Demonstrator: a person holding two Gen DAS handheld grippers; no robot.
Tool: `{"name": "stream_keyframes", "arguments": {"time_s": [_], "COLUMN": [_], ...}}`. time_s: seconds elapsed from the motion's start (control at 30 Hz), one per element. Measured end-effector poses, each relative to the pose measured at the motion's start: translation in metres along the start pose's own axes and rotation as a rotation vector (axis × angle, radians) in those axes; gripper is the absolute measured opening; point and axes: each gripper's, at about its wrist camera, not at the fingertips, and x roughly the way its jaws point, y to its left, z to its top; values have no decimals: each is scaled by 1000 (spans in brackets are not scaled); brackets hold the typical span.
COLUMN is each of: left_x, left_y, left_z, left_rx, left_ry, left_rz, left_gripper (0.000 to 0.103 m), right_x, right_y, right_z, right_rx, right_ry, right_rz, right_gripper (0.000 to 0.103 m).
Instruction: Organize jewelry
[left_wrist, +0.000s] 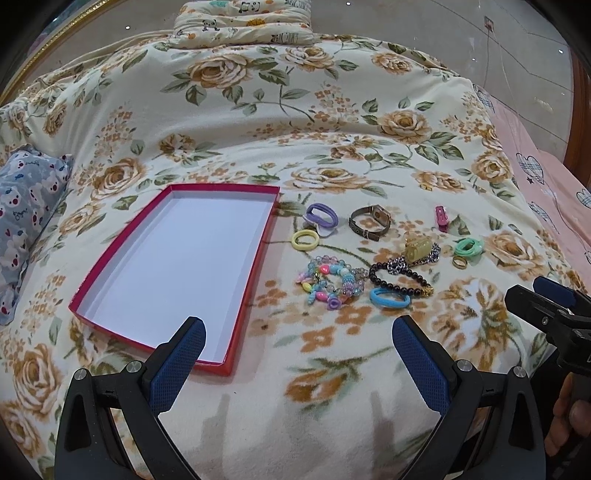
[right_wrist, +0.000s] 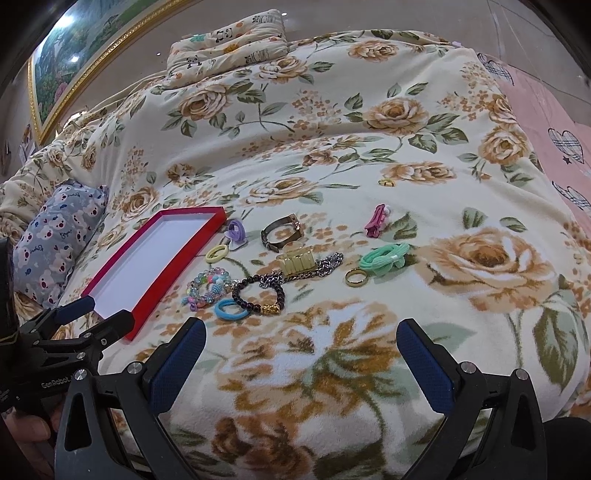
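This is a home bedroom: a bed (left_wrist: 295, 122) spread with a rose-print blanket, a panda-print pillow (left_wrist: 243, 22) at its far end, a bear-print cushion (left_wrist: 26, 214) alongside, and a gilt-framed landscape painting (right_wrist: 77, 55) on the wall.

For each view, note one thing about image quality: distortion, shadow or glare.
Left wrist: fisheye bends the red tray edges; soft shadows of the left tongs fall on the blanket. Right wrist: glare spots on the framed painting; dark vignette in the corners; jewelry stays sharp.
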Motion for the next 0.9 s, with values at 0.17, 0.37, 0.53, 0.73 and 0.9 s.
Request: {"name": "stream_keyframes", "arguments": {"time_s": [0.17, 0.37, 0.53, 0.73, 0.9], "left_x": [9, 23, 45, 67, 91], "left_y": [6, 10, 20, 24, 19], "left_z": [7, 13, 23, 42, 57], "left_rx": [-10, -11, -36, -23, 10], "left_ry": [20, 45, 101, 121, 156], "left_rz": [-22, -47, -89, -90, -91], "left_gripper": [101, 100, 86, 79, 71], "right_x": [4, 12, 25, 44, 61], "right_y": [-4, -5, -8, -17, -24], "right_z": [1, 7, 12, 19, 23], "right_rx": [7, 2, 10, 28, 42], "right_ry": [3, 6, 35, 79, 124], "right_rz": [2, -1, -1, -18, -21], "right_gripper": [102, 97, 83, 69, 60]}}
